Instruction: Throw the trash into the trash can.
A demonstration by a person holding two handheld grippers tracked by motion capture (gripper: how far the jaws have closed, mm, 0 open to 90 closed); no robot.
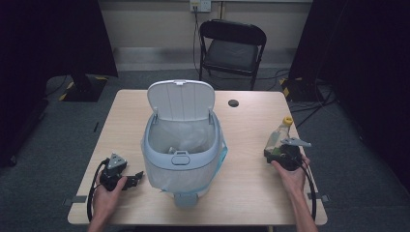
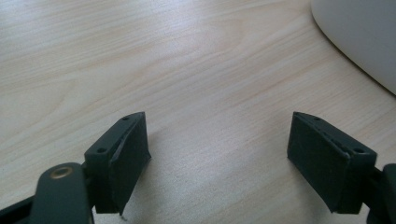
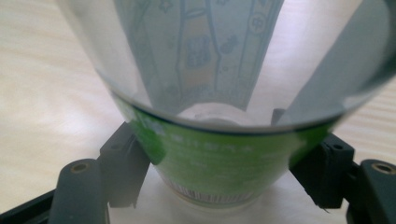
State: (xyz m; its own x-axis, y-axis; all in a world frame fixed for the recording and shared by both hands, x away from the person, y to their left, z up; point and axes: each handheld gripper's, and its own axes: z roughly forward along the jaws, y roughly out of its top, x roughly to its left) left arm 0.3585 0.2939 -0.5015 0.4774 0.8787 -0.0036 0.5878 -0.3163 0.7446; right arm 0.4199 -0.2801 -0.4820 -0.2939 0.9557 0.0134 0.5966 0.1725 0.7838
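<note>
A clear plastic bottle (image 1: 279,134) with a yellow cap and a green label lies tilted at the table's right side, cap pointing away from me. My right gripper (image 1: 276,152) holds its lower end. In the right gripper view its jaws (image 3: 224,172) flank the green label of the bottle (image 3: 219,154), and both pads touch it. My left gripper (image 1: 138,178) rests on the table left of the white bin (image 1: 154,154), pointing at it. Its jaws (image 2: 219,154) stand wide apart over bare wood, with the bin wall (image 2: 364,37) at the upper right.
The bin stands mid-table with its lid (image 1: 180,99) swung up at the back and a clear bag lining it. A cable hole (image 1: 233,103) sits in the table (image 1: 251,183) behind the bin. A black folding chair (image 1: 232,46) stands beyond the far edge.
</note>
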